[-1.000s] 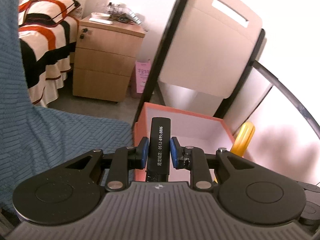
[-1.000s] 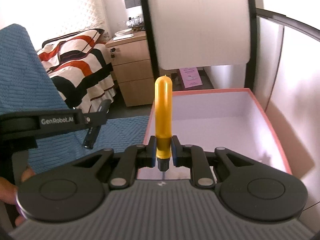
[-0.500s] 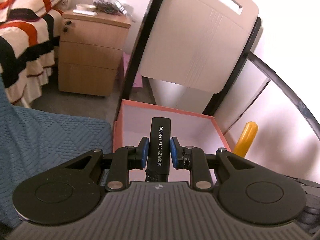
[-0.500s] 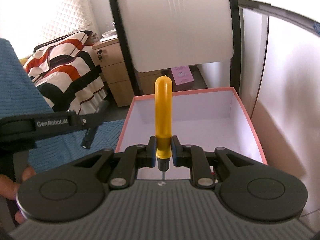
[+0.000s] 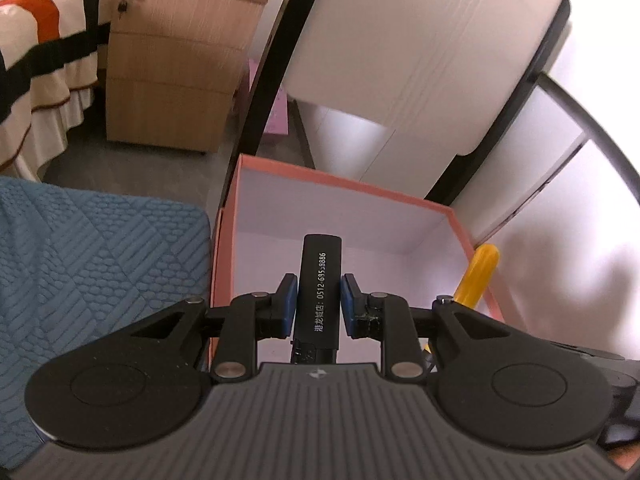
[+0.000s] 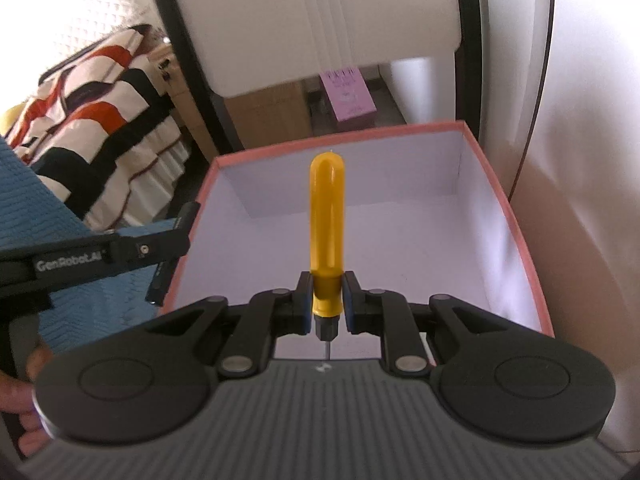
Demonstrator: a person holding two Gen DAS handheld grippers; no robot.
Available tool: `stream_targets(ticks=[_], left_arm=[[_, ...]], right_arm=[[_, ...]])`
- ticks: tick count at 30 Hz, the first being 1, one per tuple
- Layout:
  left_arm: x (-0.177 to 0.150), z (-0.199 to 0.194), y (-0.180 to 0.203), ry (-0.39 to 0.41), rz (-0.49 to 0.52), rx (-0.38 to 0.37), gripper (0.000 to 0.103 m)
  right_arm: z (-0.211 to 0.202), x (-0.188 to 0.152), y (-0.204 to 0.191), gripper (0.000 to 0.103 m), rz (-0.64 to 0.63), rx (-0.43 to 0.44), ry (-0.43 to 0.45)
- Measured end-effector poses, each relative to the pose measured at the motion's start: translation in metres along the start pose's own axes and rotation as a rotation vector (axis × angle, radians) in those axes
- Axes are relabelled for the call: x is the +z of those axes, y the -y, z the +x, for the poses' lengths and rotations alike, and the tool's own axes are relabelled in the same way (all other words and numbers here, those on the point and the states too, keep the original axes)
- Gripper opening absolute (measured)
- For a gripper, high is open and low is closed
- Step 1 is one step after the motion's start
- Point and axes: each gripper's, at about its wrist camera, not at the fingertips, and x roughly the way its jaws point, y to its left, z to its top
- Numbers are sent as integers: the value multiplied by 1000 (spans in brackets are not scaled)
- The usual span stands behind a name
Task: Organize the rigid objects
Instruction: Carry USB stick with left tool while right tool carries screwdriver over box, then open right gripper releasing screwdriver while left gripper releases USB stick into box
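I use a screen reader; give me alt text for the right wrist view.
The right tool grips a yellow-handled screwdriver over an open pink box with a white inside. At left, the left tool holds a black bar near the box's edge.

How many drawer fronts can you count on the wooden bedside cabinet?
3. The wooden cabinet shows three fronts stacked one above another: top, middle, bottom. Its upper edge is cut off by the frame, so nothing above can be checked.

Home bedroom, likely: striped bedding (image 5: pixel 36 40), wooden nightstand (image 5: pixel 172 64), quilted headboard (image 6: pixel 80 8).
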Motion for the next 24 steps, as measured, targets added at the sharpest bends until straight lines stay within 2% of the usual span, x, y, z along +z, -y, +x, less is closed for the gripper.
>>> stream_targets(ticks=[4, 13, 18, 20, 24], left_arm=[[0, 17, -5, -21, -9, -5, 27], [4, 40, -7, -55, -14, -5, 27], [2, 40, -5, -55, -15, -13, 29], [2, 39, -4, -61, -15, -10, 32], [4, 27, -1, -34, -4, -29, 35]], right_arm=[[16, 4, 7, 18, 31, 2, -25], [40, 6, 16, 18, 9, -12, -72], [45, 3, 19, 19, 33, -15, -90], [44, 2, 17, 19, 34, -17, -91], [37, 3, 12, 19, 28, -16, -77]])
